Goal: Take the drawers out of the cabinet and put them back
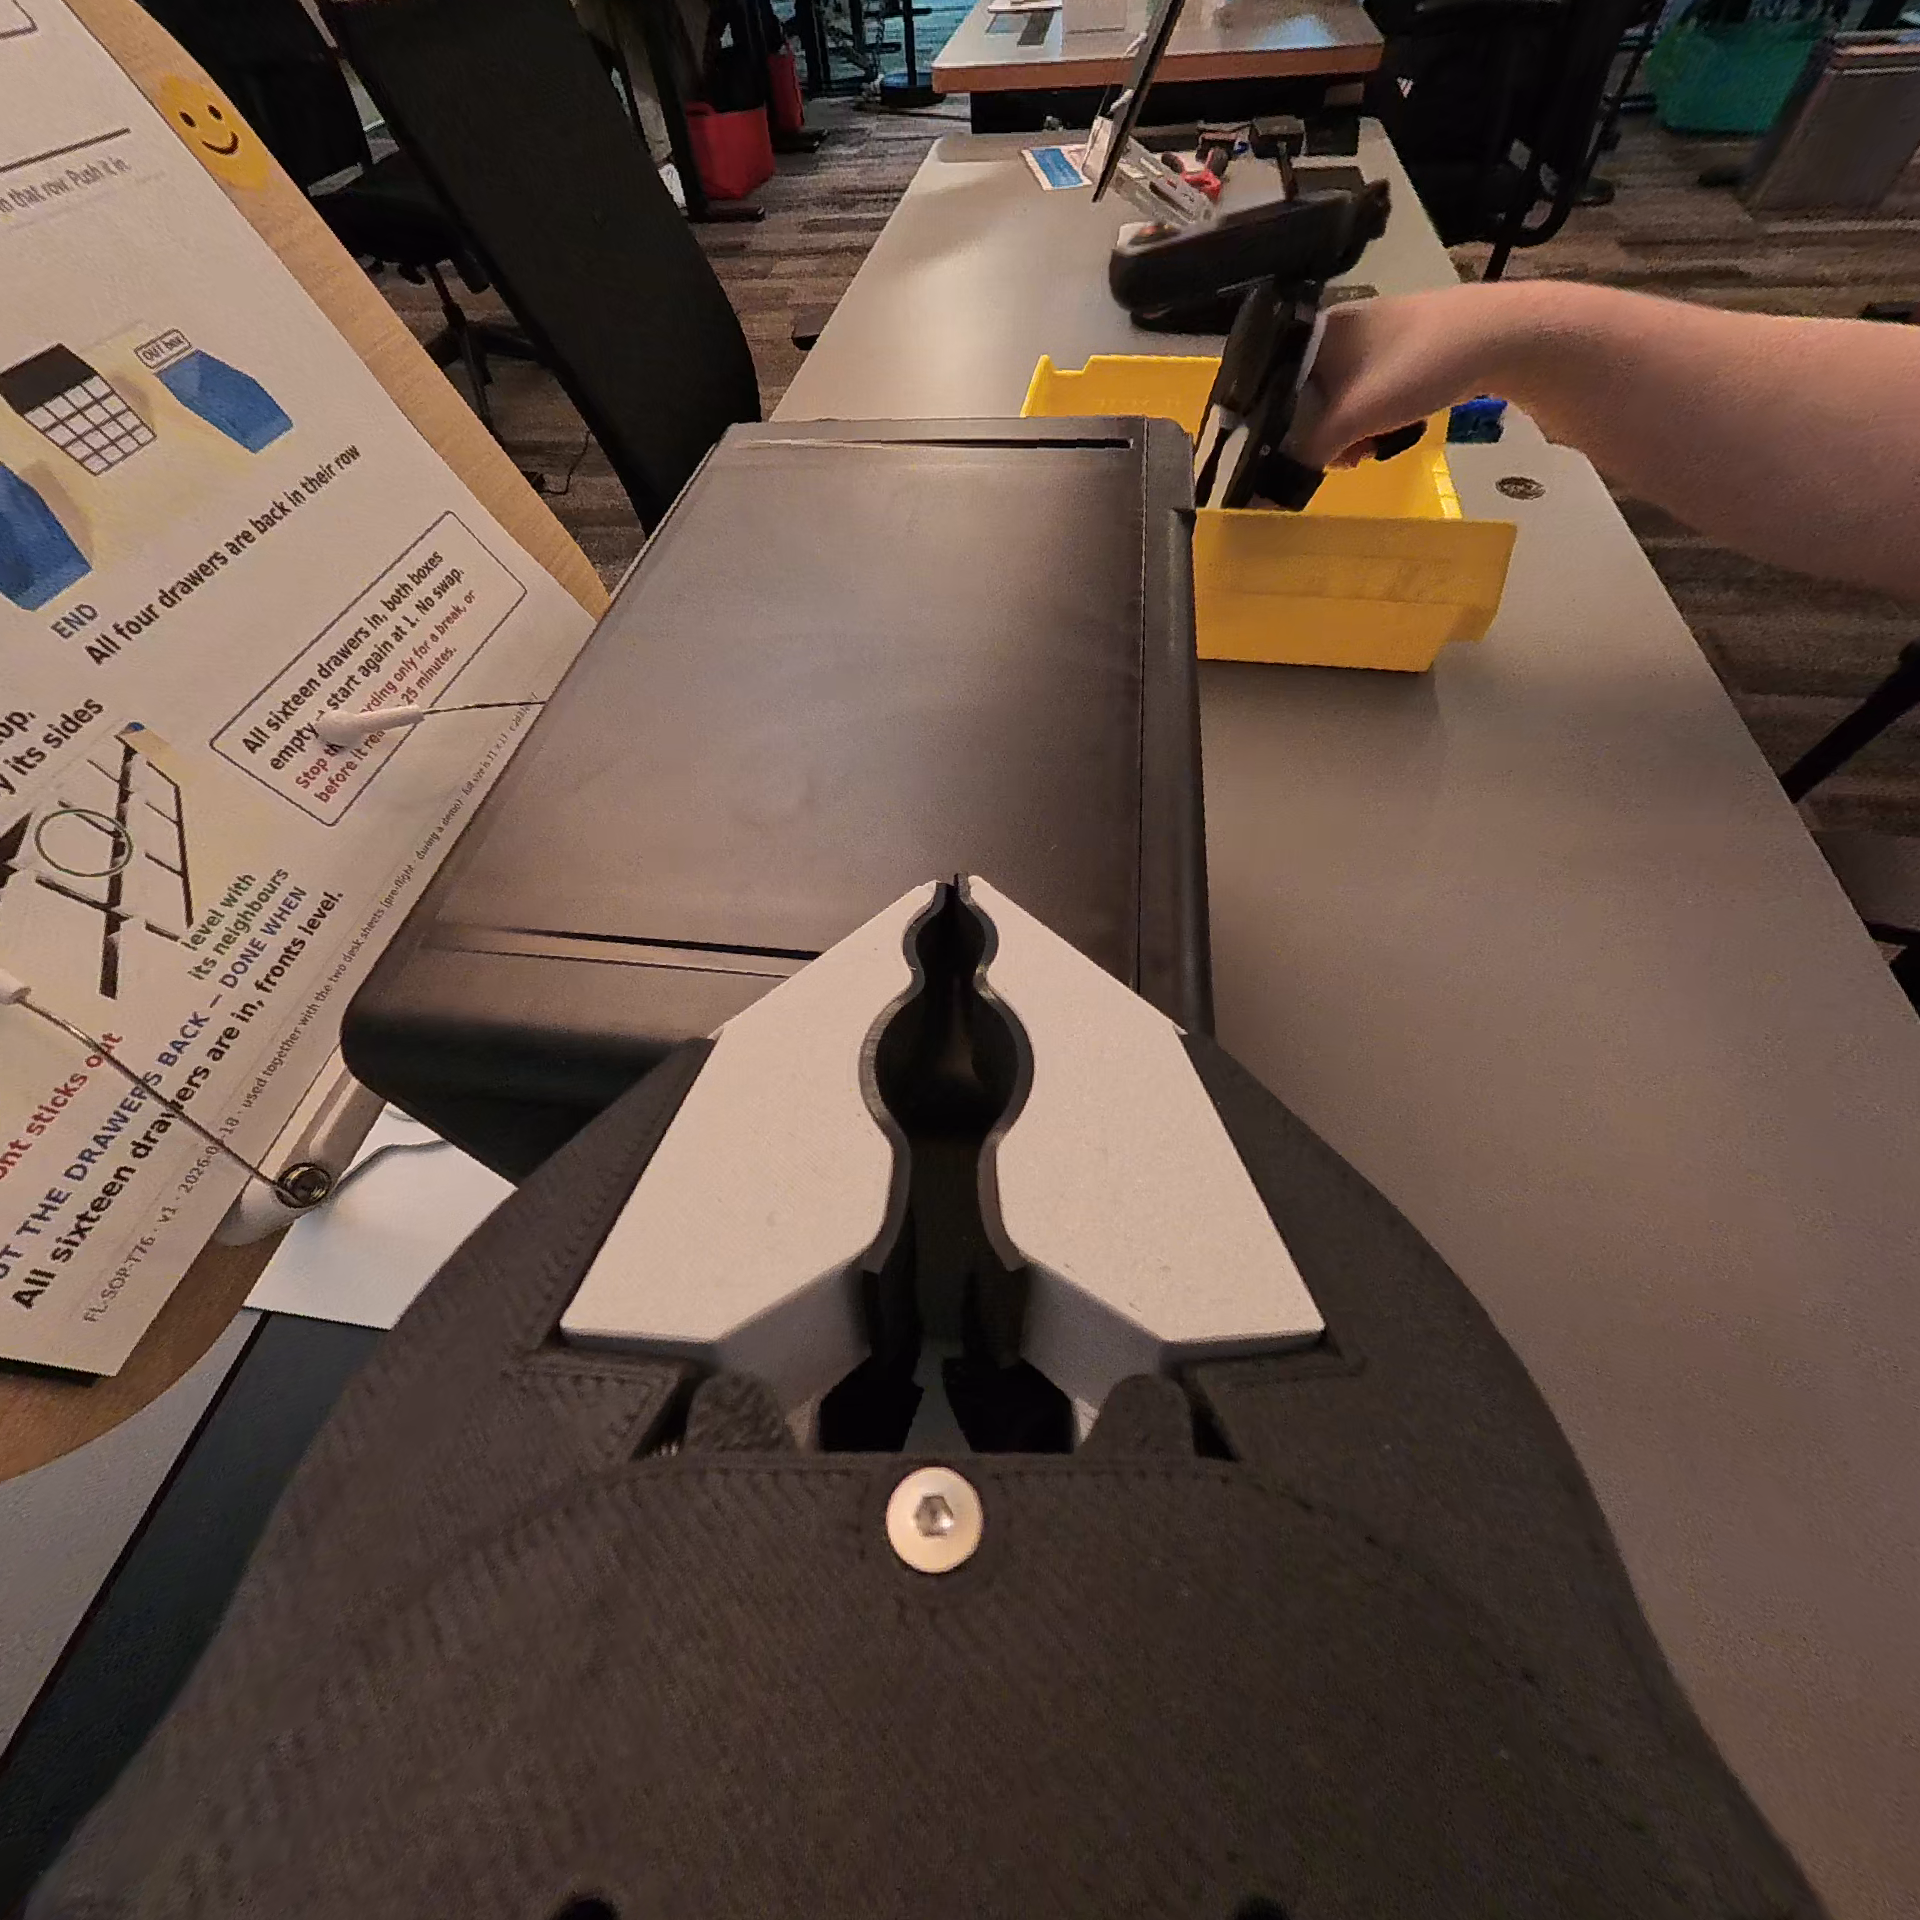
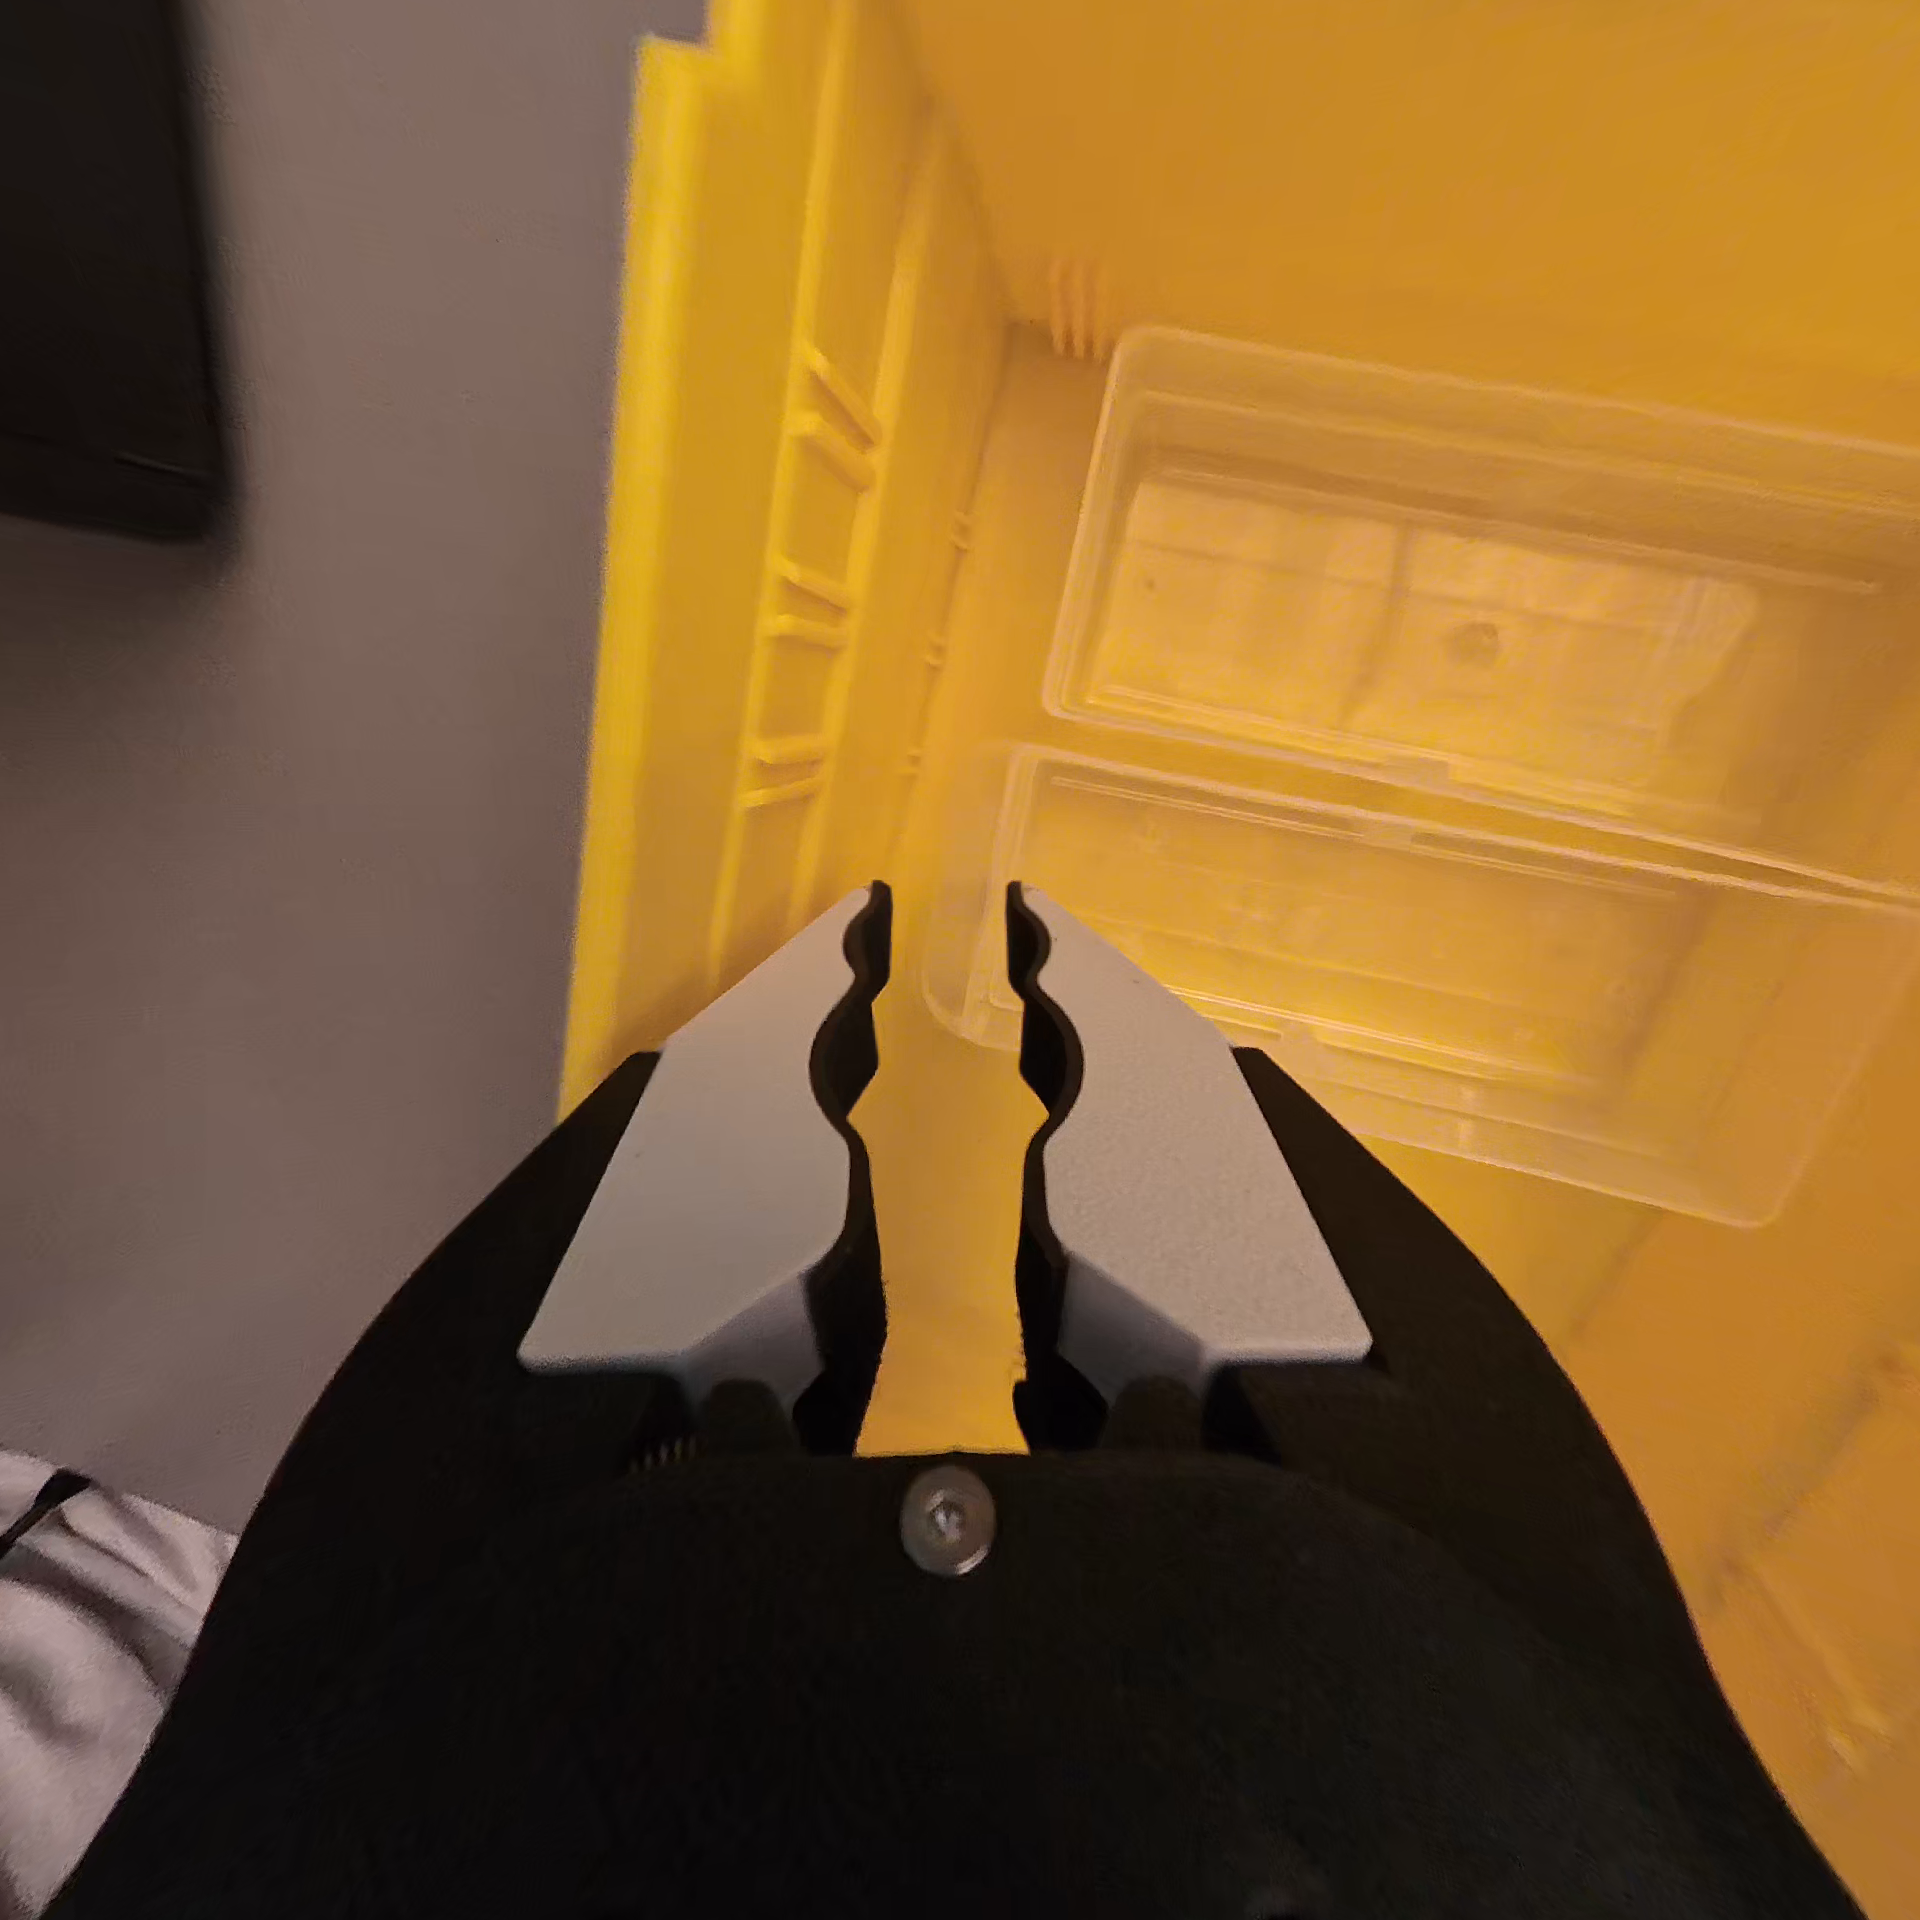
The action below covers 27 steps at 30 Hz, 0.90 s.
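Observation:
The black cabinet [image 1: 831, 707] stands on the grey table; I see its top from above. My left gripper [image 1: 956, 888] is shut and empty, hovering over the cabinet's near top edge. A yellow bin [image 1: 1340, 592] sits on the table to the right of the cabinet. A hand holds my right gripper [image 1: 1226, 488] pointing down into that bin. In the right wrist view the right gripper [image 2: 948, 894] is open, just above two clear plastic drawers [image 2: 1434, 582] [image 2: 1403, 966] lying side by side on the yellow bin's floor [image 2: 1351, 208]. It grips nothing.
An instruction sheet on a wooden board [image 1: 208, 675] leans at the left of the cabinet. A black device on a stand [image 1: 1236, 249] and small items sit farther back on the grey table [image 1: 1507, 1039]. A blue object [image 1: 1475, 416] lies behind the bin. About 45 centimeters separates my left fingertips from my right.

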### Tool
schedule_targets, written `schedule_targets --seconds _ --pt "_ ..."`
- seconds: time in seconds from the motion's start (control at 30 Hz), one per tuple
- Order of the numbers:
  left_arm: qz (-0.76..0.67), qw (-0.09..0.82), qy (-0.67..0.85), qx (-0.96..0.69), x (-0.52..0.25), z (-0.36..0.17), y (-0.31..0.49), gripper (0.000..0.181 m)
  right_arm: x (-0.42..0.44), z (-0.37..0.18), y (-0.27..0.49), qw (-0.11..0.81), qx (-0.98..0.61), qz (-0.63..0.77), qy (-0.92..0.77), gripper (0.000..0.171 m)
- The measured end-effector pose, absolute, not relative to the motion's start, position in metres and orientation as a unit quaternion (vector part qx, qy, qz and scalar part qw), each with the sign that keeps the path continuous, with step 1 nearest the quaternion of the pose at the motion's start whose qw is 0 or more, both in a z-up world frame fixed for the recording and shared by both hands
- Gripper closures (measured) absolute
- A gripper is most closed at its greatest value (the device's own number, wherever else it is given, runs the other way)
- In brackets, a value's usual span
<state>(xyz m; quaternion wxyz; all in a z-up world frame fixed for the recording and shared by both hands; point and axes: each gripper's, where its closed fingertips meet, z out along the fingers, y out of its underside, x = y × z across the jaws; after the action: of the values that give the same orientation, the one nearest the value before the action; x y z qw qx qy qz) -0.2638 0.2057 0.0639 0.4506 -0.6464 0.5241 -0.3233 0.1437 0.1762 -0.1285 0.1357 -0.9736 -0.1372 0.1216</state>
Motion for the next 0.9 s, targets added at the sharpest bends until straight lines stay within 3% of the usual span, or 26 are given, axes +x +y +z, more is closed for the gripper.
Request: schedule_targets --seconds 0.23,0.47,0.9 --pt "-0.328 0.452 0.522 -0.645 -0.264 0.064 0.206 0.181 0.18 -0.081 0.167 0.242 -0.925 0.079 -0.281 0.145" --pt "-0.325 0.449 0.522 -0.649 -0.264 0.064 0.206 0.181 0.214 -0.111 0.15 0.227 -0.805 -0.128 -0.533 0.149" --pt "-0.317 0.445 0.526 -0.652 -0.264 0.064 0.206 0.181 0.206 -0.134 0.17 0.234 -0.791 -0.147 -0.546 0.158"
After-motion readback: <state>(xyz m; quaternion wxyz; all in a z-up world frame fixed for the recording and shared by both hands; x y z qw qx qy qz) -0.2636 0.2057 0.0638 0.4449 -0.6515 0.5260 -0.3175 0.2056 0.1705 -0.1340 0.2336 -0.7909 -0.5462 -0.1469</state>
